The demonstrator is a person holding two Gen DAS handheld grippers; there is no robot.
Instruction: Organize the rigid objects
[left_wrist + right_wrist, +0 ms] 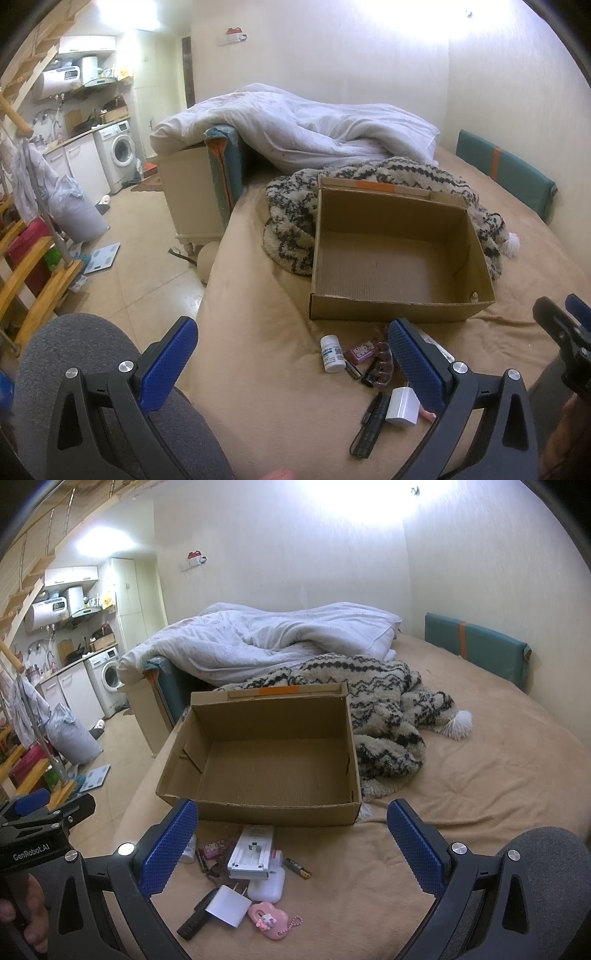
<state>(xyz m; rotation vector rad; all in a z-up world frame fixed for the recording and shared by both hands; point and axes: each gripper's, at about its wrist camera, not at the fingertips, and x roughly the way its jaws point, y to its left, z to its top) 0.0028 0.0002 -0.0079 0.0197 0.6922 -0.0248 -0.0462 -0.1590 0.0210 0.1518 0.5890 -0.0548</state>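
- My left gripper [291,354] is spread wide with nothing between its blue pads; my right gripper [291,838] is just as wide and just as empty.
- The cardboard box [258,812] sits open and bare ahead of both sets of fingers, on the tan bedcover [461,775].
- The loose things lie in a tight heap between my right fingers and the near box wall: a white battery charger [251,853], a white earbud case [266,888], a white plug adapter [228,904], a pink cat keychain [267,919], a black flashlight [194,919] and a loose battery [297,868].
- A white pill bottle [331,352] lies just inside my left gripper's right finger.
- Risk: the pieces touch or overlap, so closing on one could drag or flick a neighbour.
- Risk: the bedcover is soft, so pressing down may sink the item and make my pads slip.
- Risk: the bottle and battery are round and could roll away.
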